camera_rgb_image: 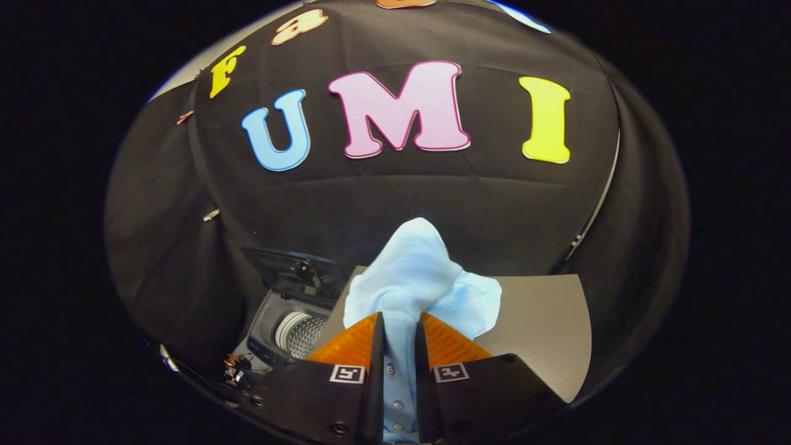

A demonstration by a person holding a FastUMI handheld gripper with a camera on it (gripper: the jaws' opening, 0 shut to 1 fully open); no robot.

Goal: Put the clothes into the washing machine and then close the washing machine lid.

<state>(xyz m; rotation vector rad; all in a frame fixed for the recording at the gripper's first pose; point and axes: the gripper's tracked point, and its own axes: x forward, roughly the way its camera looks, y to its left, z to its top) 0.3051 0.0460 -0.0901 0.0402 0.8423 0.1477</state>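
A light blue buttoned shirt (420,278) is pinched between both fingers of my gripper (398,321), which is shut on it. The cloth bunches up above the fingertips, and its button strip runs down the gap between them. The shirt hangs lifted above the grey table (544,327). Off to the left of the fingers and lower down stands a small washing machine (290,327). Its dark lid (290,269) is raised at the back and the perforated drum (303,334) shows inside.
The grey table stretches ahead and to the right of the fingers. A small orange and black object (233,369) lies beside the washer's near left corner. Black cloth walls close the booth behind and on both sides.
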